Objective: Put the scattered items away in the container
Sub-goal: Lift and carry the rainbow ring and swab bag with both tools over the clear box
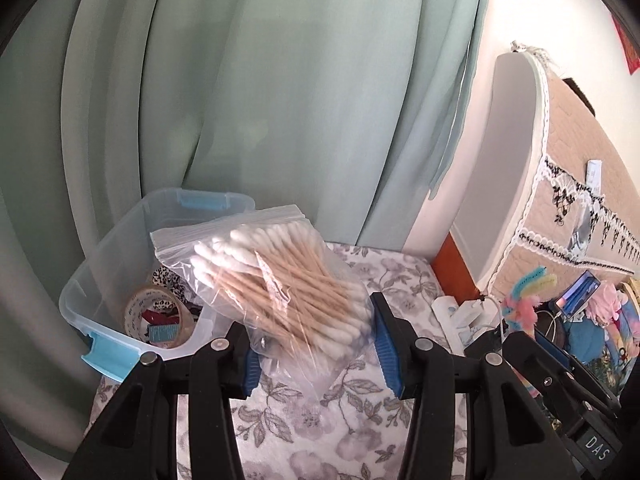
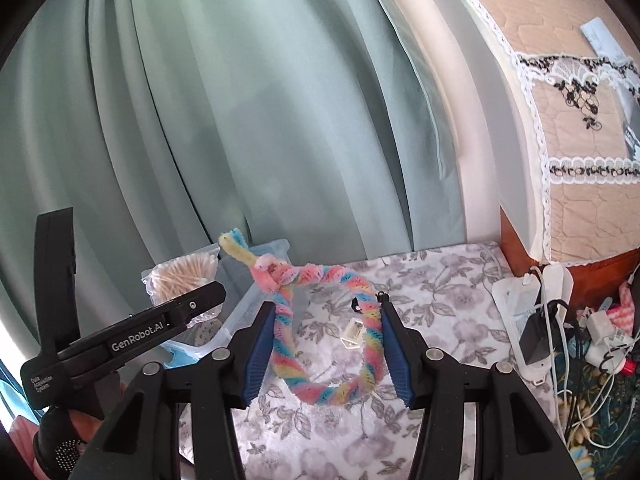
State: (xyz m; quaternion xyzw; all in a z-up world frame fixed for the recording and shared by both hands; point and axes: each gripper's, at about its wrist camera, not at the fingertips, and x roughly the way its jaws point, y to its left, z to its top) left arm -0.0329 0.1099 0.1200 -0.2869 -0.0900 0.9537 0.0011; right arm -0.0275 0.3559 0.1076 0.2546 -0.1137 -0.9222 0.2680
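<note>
**Both grippers loaded, lifted above the floral cloth**

Left wrist view first: left gripper (image 1: 316, 344) clamped on a clear zip bag of cotton swabs (image 1: 280, 280), held in the air just beside the clear plastic box (image 1: 100, 280) with blue latches. Inside the box, a tape roll (image 1: 158, 316) and scraps of patterned fabric.

Right wrist view next: right gripper (image 2: 328, 354) clamped across a loop of twisted rainbow pipe cleaner (image 2: 332, 384), raised over the floral cloth (image 2: 440, 320). Off to the right, a white power strip (image 2: 516, 320) with tangled cables.
</note>
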